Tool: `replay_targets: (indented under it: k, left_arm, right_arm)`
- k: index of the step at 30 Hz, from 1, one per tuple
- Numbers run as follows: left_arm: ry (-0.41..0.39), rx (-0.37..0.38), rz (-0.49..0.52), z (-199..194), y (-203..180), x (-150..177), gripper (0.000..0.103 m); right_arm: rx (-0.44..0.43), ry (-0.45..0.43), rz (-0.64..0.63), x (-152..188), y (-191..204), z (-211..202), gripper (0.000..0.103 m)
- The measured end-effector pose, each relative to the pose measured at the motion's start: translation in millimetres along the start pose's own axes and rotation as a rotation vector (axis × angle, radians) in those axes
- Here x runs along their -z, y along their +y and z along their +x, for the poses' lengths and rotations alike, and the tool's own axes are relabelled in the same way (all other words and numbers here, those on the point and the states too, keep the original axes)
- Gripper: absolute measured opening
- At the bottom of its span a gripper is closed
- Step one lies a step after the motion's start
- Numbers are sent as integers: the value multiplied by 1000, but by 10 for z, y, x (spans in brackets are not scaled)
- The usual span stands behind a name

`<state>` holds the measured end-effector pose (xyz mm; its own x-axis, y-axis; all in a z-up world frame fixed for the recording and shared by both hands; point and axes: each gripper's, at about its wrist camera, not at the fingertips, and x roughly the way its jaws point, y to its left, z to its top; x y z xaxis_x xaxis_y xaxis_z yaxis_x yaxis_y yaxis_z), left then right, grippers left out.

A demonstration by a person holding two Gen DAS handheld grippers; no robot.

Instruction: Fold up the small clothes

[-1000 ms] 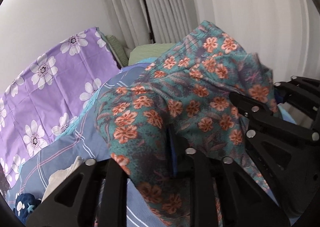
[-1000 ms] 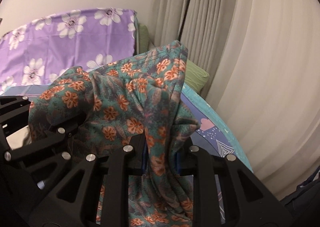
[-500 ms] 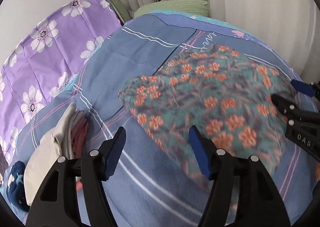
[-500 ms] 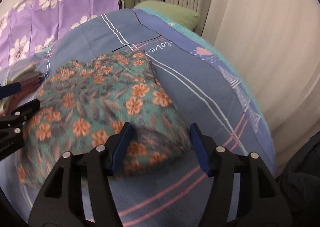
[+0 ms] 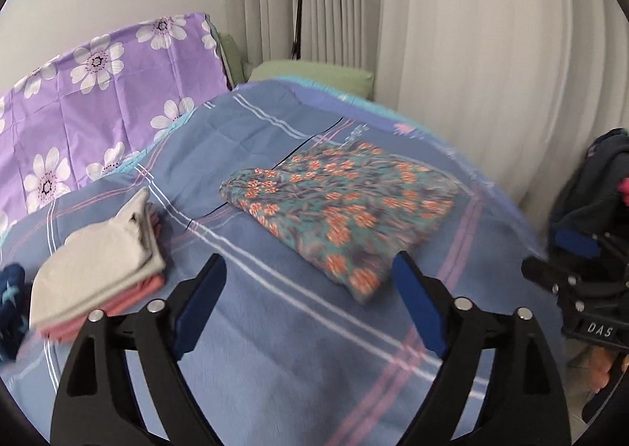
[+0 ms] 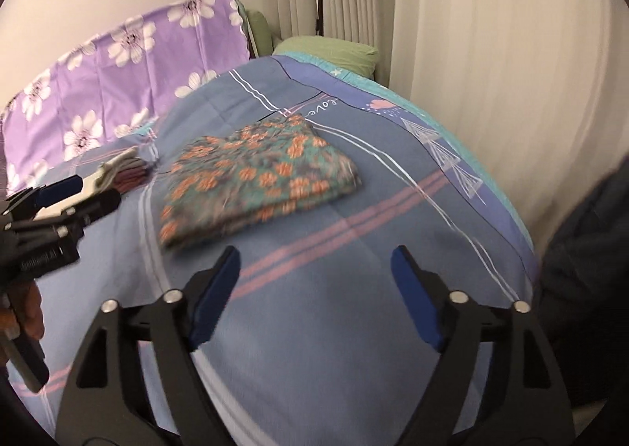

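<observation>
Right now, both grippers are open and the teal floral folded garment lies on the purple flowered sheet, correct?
Not quite: the teal floral folded garment lies on the blue striped bedspread, as the left wrist view shows. Both the left gripper and right gripper are indeed open.

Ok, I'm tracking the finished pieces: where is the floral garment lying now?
The floral garment lies folded on the blue bedspread, right of the stack of folded clothes in the left wrist view, ahead of both open hand-held grippers.
</observation>
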<state>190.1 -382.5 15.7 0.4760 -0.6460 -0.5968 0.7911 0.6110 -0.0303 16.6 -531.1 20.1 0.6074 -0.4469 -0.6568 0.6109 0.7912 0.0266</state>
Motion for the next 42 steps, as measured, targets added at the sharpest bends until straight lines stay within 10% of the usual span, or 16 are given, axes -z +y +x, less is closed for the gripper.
replay_targets:
  k: [21, 42]
  left_arm:
    - [-153, -62, -7, -1904, -296, 787, 101]
    - [-223, -90, 10, -2514, -54, 1147, 102]
  right_arm:
    - [-5, -201, -77, 551, 448, -1599, 101]
    - [58, -211, -100, 732, 757, -1949, 101]
